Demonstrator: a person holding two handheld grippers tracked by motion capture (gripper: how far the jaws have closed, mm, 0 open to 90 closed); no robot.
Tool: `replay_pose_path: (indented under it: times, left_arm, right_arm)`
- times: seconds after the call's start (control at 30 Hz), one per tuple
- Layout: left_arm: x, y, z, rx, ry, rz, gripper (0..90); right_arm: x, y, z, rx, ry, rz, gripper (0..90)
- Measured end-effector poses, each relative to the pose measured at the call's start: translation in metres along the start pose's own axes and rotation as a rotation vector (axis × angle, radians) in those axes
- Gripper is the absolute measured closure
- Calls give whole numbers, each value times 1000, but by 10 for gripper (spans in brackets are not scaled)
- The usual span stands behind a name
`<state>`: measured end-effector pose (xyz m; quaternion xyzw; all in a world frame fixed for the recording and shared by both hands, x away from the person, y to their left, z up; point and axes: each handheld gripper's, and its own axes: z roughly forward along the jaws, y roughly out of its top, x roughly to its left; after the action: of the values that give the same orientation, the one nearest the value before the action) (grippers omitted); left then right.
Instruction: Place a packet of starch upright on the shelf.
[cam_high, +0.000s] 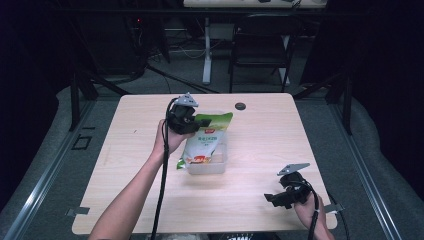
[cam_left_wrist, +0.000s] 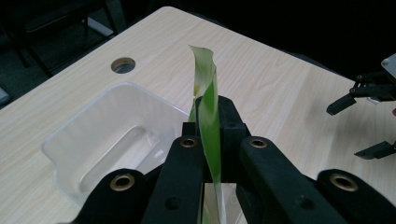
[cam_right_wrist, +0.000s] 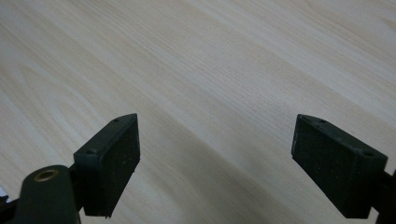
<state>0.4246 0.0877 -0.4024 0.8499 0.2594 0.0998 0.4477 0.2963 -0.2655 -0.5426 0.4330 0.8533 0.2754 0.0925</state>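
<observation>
- High view: the person's left gripper (cam_high: 194, 121) is held over the middle of the light wooden worktop (cam_high: 260, 150), its fingers clamped on the top edge of a green-and-white food pouch (cam_high: 204, 142).
- The pouch slopes down from that grip toward the person, lying across a clear plastic container (cam_high: 218, 162) that stands on the worktop; its lower end reaches the container's near left corner. Whether that end rests on the worktop cannot be told.
- Left gripper view: the fingers (cam_left_wrist: 233, 123) are pressed together with the pouch's thin green edge (cam_left_wrist: 208, 98) standing upright between them and curling over above the tips.
- Same view: the clear container (cam_left_wrist: 84, 140) sits just below and left of the fingers, open side up, with bare walls and floor showing. A round cable hole (cam_left_wrist: 123, 65) in the worktop lies beyond it.
- High view: the right gripper (cam_high: 277, 198) sits near the near right corner of the worktop, well apart from the pouch and container, and points left.
- Right gripper view: its two fingers (cam_right_wrist: 109, 161) stand wide apart with nothing between them, over plain wood grain.
- Beyond the worktop, a dark folding chair (cam_high: 260, 47) and a white desk leg (cam_high: 206, 50) stand on the floor.
</observation>
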Motion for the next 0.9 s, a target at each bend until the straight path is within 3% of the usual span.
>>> replay_pose_path:
  times: [0.4,0.9]
  left_arm:
    - [0,2,-9,-47,-5,24,900]
    - [-3,3,-4,-103,-21,52,900]
  right_arm:
    - [-1,0,0,1,2,3,150]
    - [-1,0,-1,1,2,2,150]
